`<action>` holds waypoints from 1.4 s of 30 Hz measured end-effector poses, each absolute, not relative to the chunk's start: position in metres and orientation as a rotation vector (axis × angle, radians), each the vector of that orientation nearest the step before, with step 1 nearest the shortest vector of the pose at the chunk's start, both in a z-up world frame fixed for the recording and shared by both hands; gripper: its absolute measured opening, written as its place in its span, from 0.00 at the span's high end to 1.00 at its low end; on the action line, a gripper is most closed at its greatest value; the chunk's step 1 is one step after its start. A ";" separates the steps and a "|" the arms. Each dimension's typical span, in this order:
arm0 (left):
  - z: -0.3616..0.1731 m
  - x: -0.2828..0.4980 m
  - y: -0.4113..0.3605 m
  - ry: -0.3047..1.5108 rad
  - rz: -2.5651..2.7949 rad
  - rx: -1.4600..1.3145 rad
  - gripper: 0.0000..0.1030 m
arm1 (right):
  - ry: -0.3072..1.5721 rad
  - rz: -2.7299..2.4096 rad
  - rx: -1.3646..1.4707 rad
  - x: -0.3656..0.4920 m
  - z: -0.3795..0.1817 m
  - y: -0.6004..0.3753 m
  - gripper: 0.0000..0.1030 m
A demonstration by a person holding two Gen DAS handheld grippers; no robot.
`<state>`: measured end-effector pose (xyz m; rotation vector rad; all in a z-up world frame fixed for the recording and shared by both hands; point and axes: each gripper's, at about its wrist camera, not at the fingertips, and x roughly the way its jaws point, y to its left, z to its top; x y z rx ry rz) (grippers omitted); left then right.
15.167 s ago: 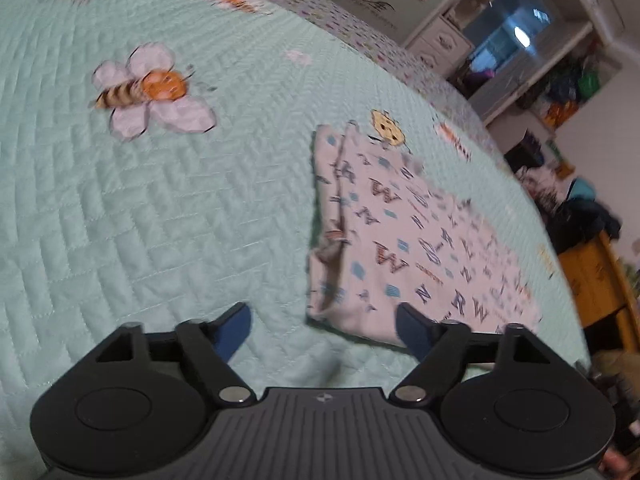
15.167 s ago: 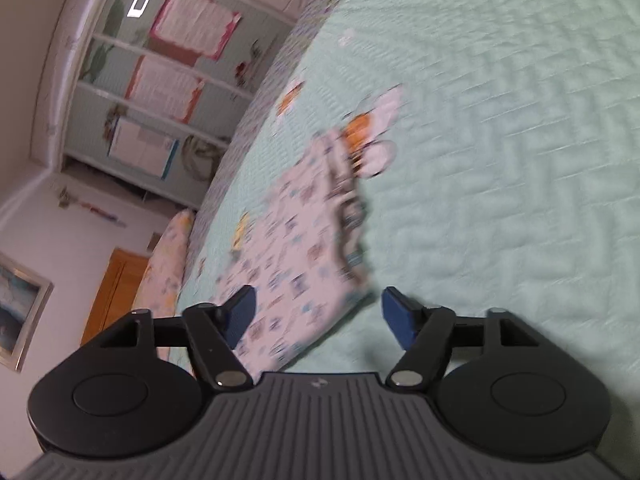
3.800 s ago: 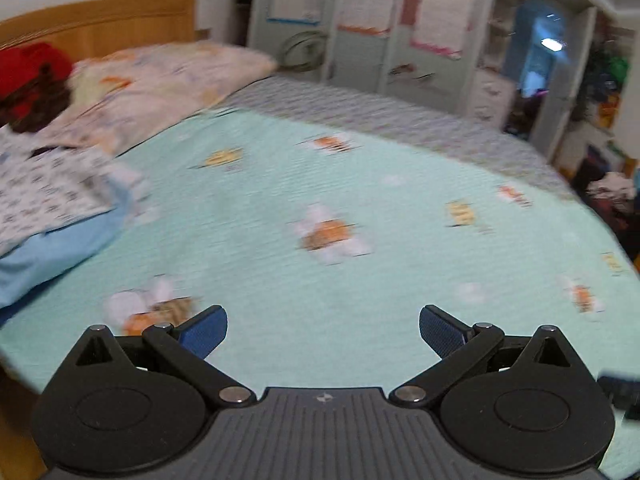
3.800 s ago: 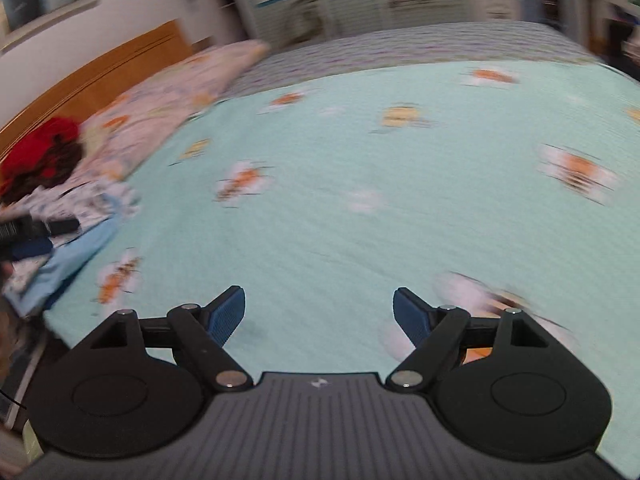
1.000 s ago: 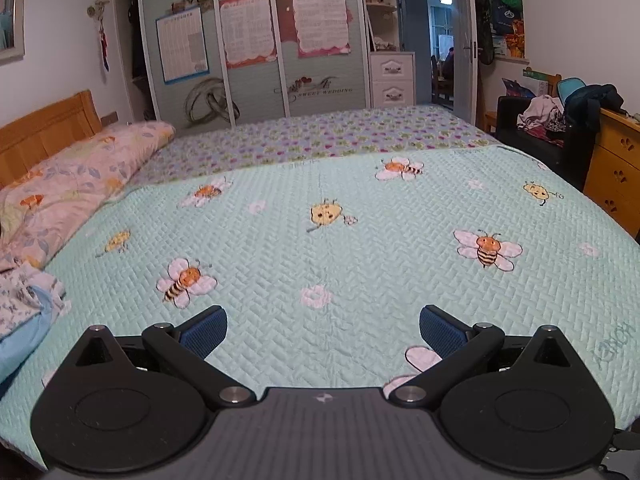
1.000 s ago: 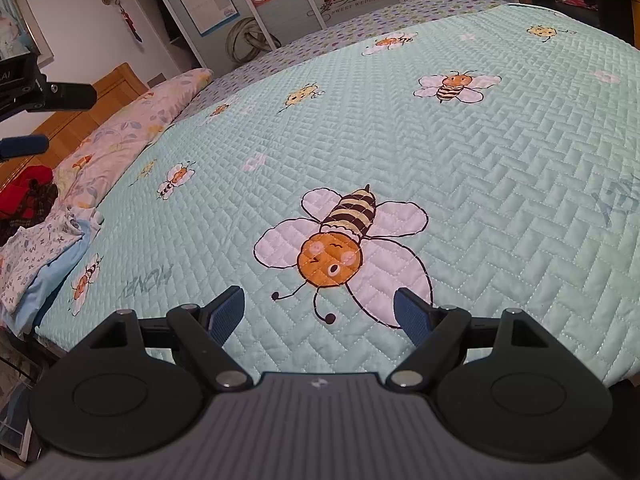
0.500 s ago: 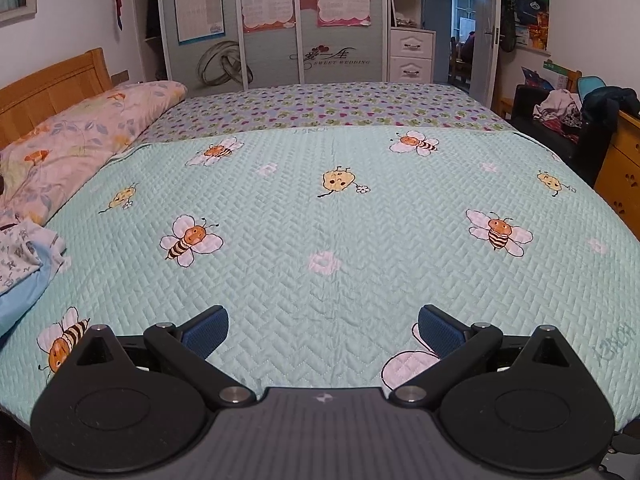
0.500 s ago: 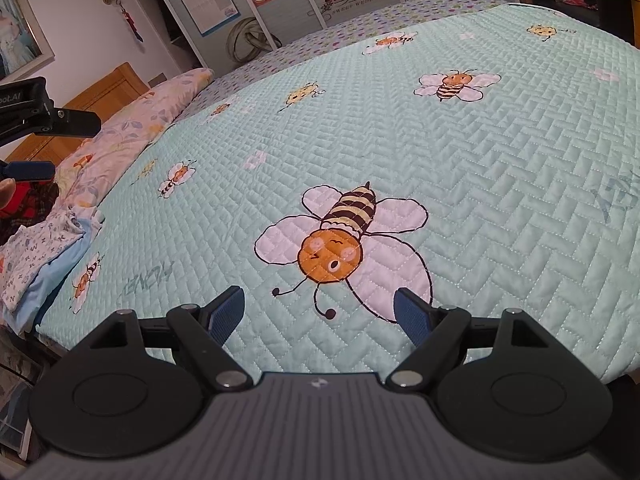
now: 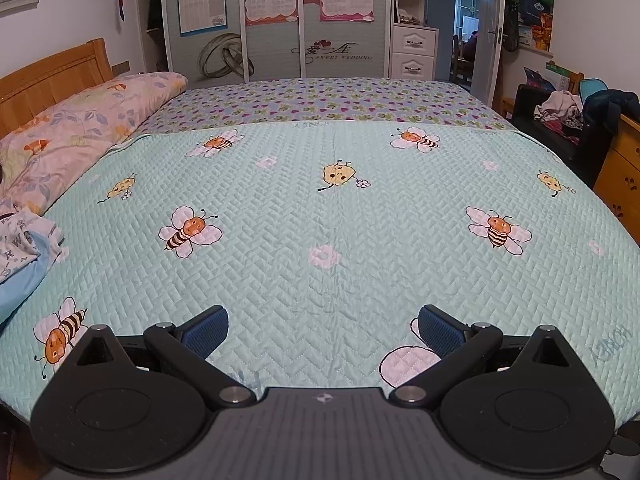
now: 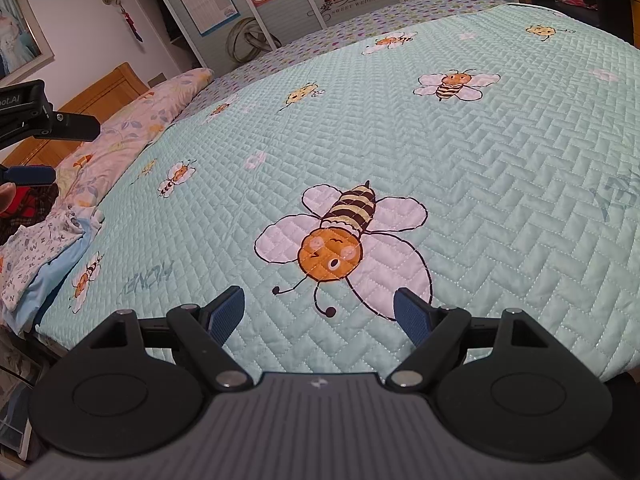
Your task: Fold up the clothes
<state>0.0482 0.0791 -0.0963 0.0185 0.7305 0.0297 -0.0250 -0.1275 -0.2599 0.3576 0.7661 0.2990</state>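
While both claws are hanging above the near edge of the mint quilt (image 9: 320,216), neither is holding anything: the left gripper (image 9: 322,330) is standing with its blue pads wide apart over bare quilting, and the right gripper (image 10: 320,310) is likewise gaping, framing the lower half of one large bee print (image 10: 340,240). Nothing is lying between either pair of pads. Further out and off to the left, the clothes are sitting in one pile at the quilt's left edge, short of the floral pillow (image 9: 80,128): a letter-print garment (image 10: 36,252) resting on top of a pale blue garment (image 10: 56,276), so two pieces that I can count. Their long axis is running roughly along the bed's left side. Judging from both views, the left gripper is the nearer one, and any pickup is calling for a leftward reach. Beyond the bed, one wardrobe (image 9: 276,20) is filling the far wall.
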 end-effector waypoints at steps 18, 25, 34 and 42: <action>-0.094 0.047 0.078 0.732 0.027 0.013 0.02 | 0.762 0.299 0.361 -0.027 -0.260 -0.128 0.20; -0.095 0.047 0.077 0.743 0.024 0.010 0.01 | 0.765 0.298 0.365 -0.027 -0.261 -0.129 0.20; -0.096 0.046 0.078 0.747 0.026 0.008 0.01 | 0.773 0.298 0.367 -0.028 -0.263 -0.129 0.20; -0.096 0.046 0.079 0.749 0.023 0.005 0.01 | 0.772 0.299 0.367 -0.028 -0.264 -0.128 0.20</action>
